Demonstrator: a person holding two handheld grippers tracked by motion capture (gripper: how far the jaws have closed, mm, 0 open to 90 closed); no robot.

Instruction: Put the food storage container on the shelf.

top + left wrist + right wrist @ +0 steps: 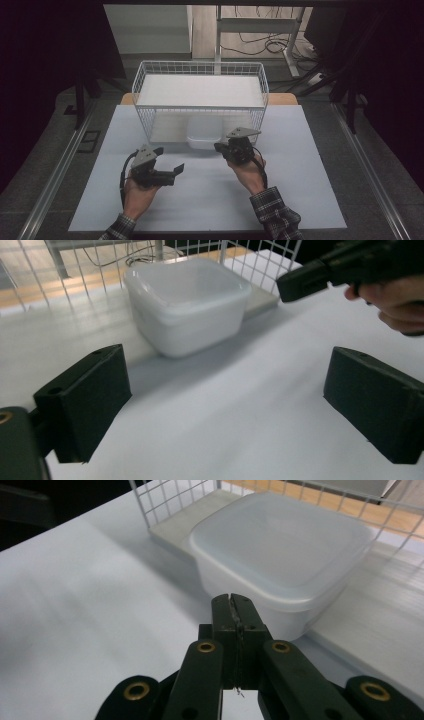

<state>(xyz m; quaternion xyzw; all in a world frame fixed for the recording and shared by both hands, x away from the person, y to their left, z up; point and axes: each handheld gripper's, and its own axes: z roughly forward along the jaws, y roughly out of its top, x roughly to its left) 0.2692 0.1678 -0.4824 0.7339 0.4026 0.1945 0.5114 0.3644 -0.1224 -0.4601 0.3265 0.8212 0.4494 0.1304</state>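
A white plastic tub (202, 137) (187, 300) (280, 550) sits half under the lower level of a white wire rack (200, 67), on a pale board (185, 525), jutting toward me. My right gripper (219, 146) (233, 602) is shut with nothing between its jaws. Its tips point at the tub's near wall from very close; I cannot tell whether they touch. Its tip also shows in the left gripper view (305, 282). My left gripper (170, 160) (227, 395) is open over the bare table, a short way in front and left of the tub.
The white tabletop (210, 200) stretches in front of the rack. The rack's upper shelf (200, 90) is a flat white panel. Dark floor and metal rails (55, 170) flank the table, with cables and a desk frame (255, 30) behind.
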